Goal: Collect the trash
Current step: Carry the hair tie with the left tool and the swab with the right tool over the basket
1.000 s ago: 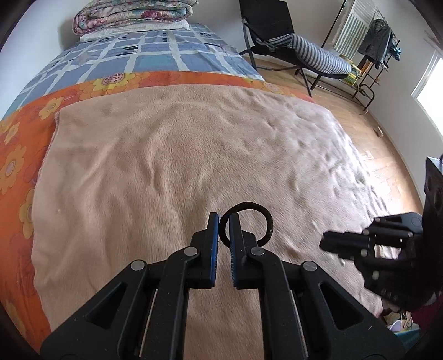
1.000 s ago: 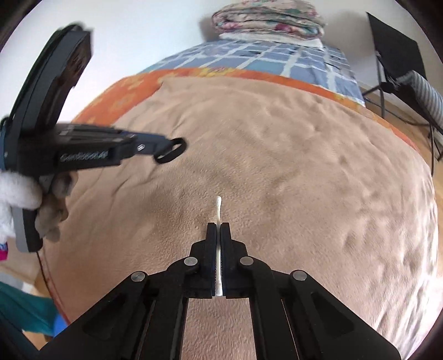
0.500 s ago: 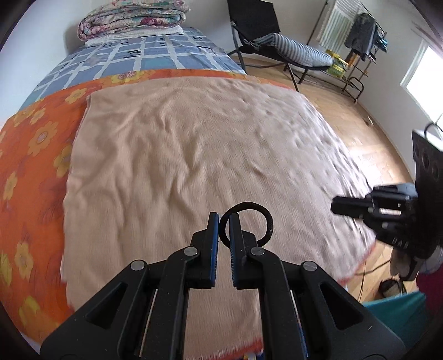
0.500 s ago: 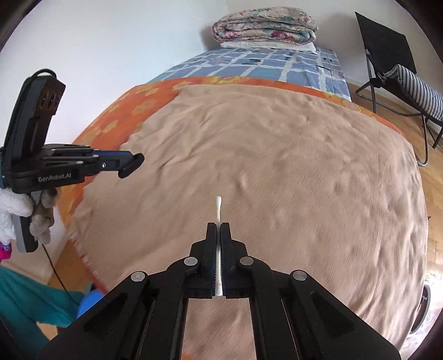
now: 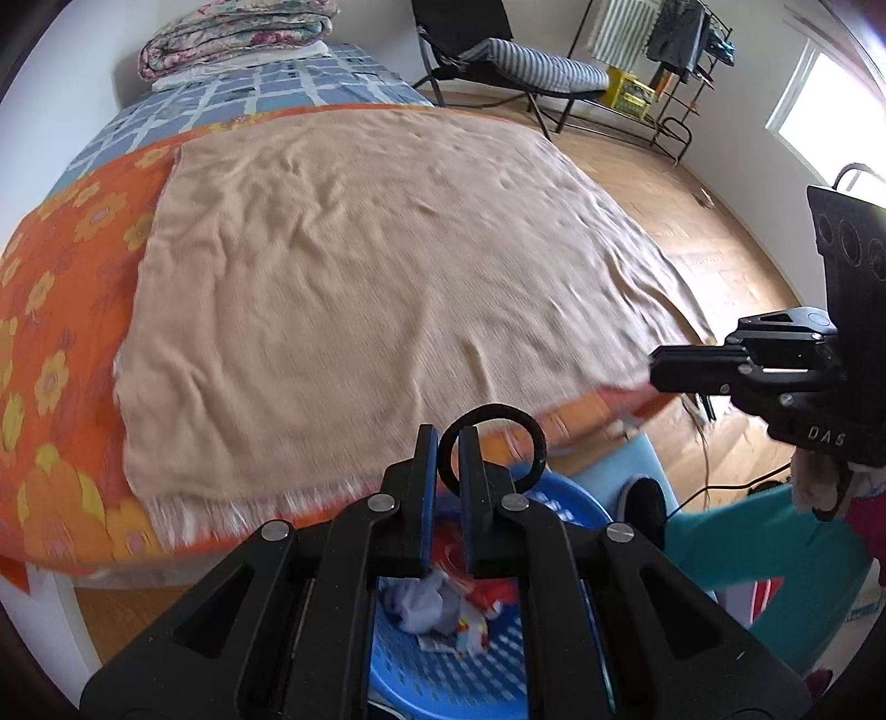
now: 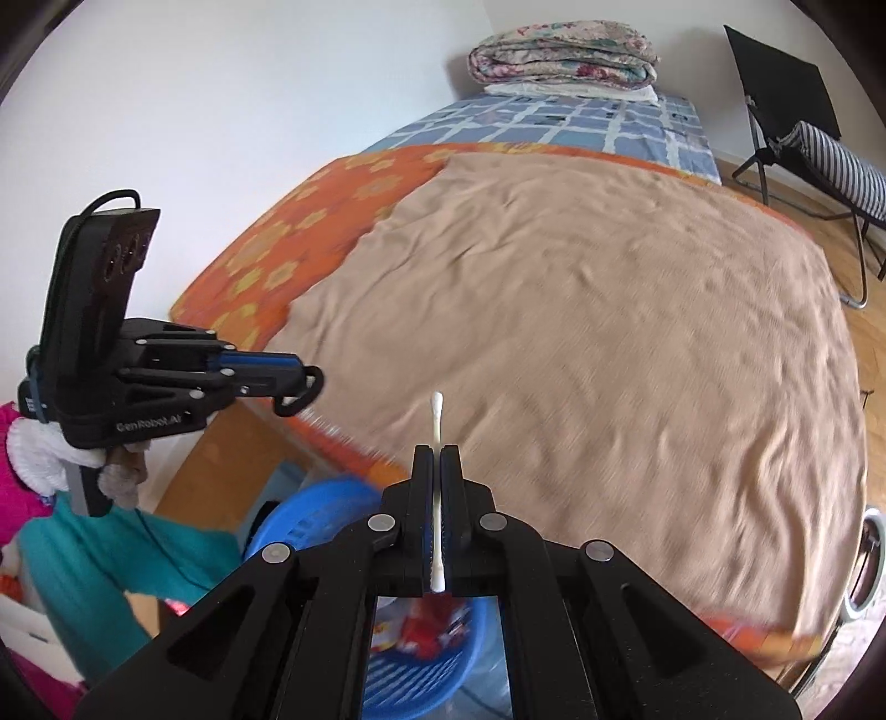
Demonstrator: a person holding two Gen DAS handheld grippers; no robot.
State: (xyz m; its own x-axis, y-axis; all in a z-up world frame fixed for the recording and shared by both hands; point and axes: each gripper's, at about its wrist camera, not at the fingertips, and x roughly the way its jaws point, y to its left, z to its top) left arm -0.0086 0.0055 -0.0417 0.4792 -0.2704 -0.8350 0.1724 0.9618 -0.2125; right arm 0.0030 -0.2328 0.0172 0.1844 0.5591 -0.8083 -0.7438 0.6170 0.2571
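My left gripper (image 5: pixel 447 443) is shut on a black hair-tie ring (image 5: pixel 512 423) that sticks out past its tips. It hangs over the foot edge of the bed, above a blue basket (image 5: pixel 487 659) holding crumpled wrappers. My right gripper (image 6: pixel 437 454) is shut on a white cotton swab (image 6: pixel 436 421) standing upright between its pads. The same blue basket (image 6: pixel 315 518) lies below and partly behind it. In the right wrist view the left gripper (image 6: pixel 302 382) shows at the left with the ring at its tip; in the left wrist view the right gripper (image 5: pixel 656 368) shows at the right.
A tan blanket (image 5: pixel 360 277) covers the bed over an orange flowered sheet (image 5: pixel 50 343). Folded quilts (image 6: pixel 559 52) sit at the head. A black folding chair (image 5: pixel 498 50) and a drying rack (image 5: pixel 681 50) stand on the wooden floor. Teal trouser legs (image 5: pixel 758 543) are beside the basket.
Both grippers have drawn back from over the blanket to the foot edge of the bed. The blue basket has come into view beneath them. Each keeps its hold.
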